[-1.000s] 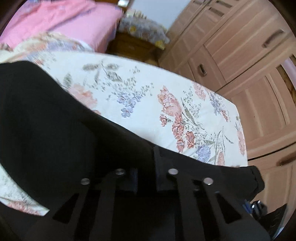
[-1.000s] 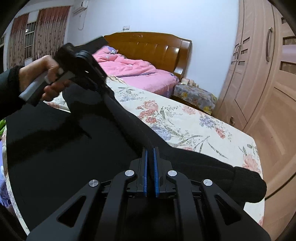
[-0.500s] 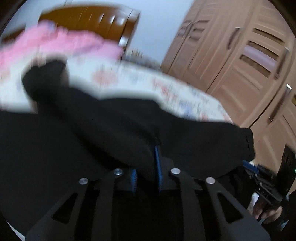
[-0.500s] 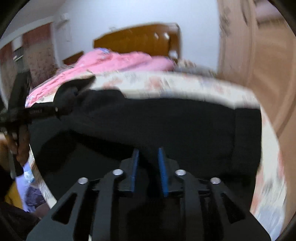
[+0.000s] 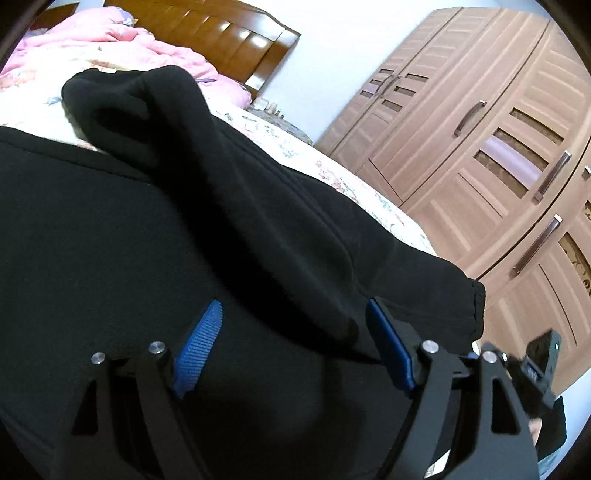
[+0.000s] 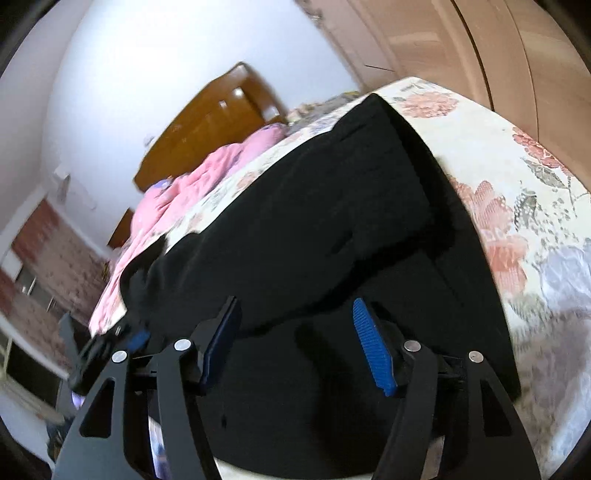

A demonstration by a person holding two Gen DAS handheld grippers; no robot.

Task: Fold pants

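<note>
The black pants (image 5: 155,236) lie on the floral bed sheet (image 5: 354,184), with one layer doubled over the other and a rumpled cuff at the far end. My left gripper (image 5: 295,328) is open just above the folded edge, holding nothing. In the right wrist view the pants (image 6: 351,229) spread across the sheet (image 6: 517,192). My right gripper (image 6: 295,325) is open over the near edge, empty. The left gripper also shows at the left of the right wrist view (image 6: 129,338).
A pink duvet (image 5: 110,48) and a wooden headboard (image 5: 221,33) are at the far end of the bed. A tall wooden wardrobe (image 5: 480,140) stands along the right side. The bed edge runs close to the wardrobe.
Both grippers were shut on the pants and carried the fabric over. Both have now opened and let go, and the folded layer rests on the lower one.
</note>
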